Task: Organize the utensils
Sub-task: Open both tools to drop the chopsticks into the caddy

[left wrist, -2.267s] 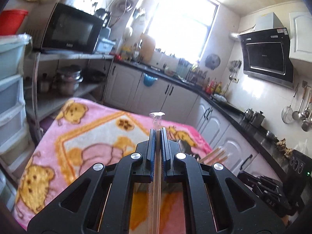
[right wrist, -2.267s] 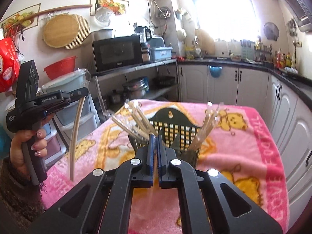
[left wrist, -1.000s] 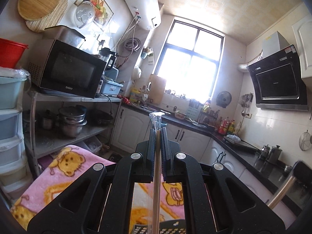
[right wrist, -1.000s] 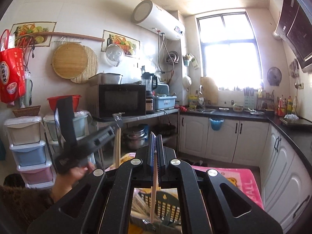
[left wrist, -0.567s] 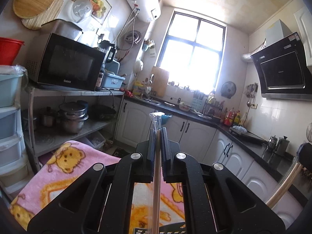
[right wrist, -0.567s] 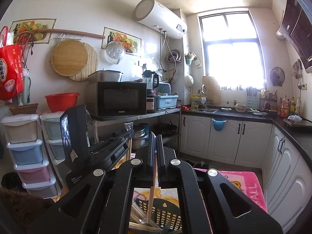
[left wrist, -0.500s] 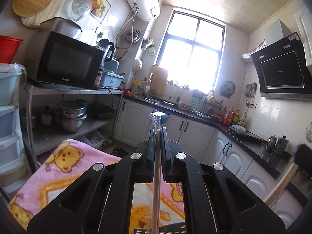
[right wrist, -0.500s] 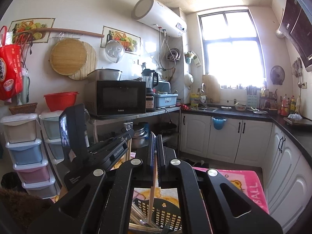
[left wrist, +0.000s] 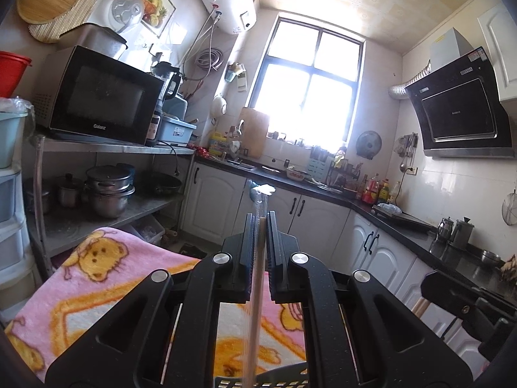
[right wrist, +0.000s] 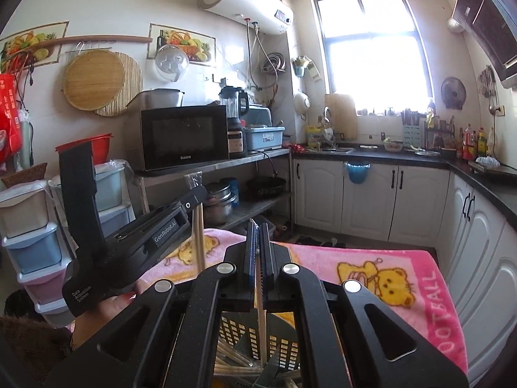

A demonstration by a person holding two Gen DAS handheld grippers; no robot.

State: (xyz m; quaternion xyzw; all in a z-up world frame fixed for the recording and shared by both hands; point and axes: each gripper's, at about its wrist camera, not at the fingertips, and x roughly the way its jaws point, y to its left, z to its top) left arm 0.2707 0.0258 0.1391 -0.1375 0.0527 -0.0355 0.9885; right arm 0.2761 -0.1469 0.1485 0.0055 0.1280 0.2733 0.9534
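My left gripper (left wrist: 260,223) is shut on a pair of plastic-wrapped chopsticks (left wrist: 255,323) that stands upright between its pads. The rim of the black slotted utensil basket (left wrist: 278,376) shows just below it. In the right wrist view my right gripper (right wrist: 258,226) is shut on another upright chopstick (right wrist: 261,320), whose lower end hangs over the basket (right wrist: 286,339). Several wrapped chopsticks (right wrist: 232,363) lie inside the basket. The left gripper (right wrist: 192,199) hovers at the left with its wrapped chopsticks (right wrist: 198,239) hanging down, held by a hand (right wrist: 119,299).
The basket stands on a table under a pink bear blanket (right wrist: 387,274). Left of it are a metal shelf with a microwave (right wrist: 184,137) and pots (left wrist: 110,189), and stacked plastic drawers (right wrist: 29,223). White cabinets under a dark counter (right wrist: 404,156) line the far and right walls.
Both grippers have sunk toward the basket, still shut on their chopsticks. More of the pink blanket and the basket shows. The left gripper has drawn closer in the right wrist view.
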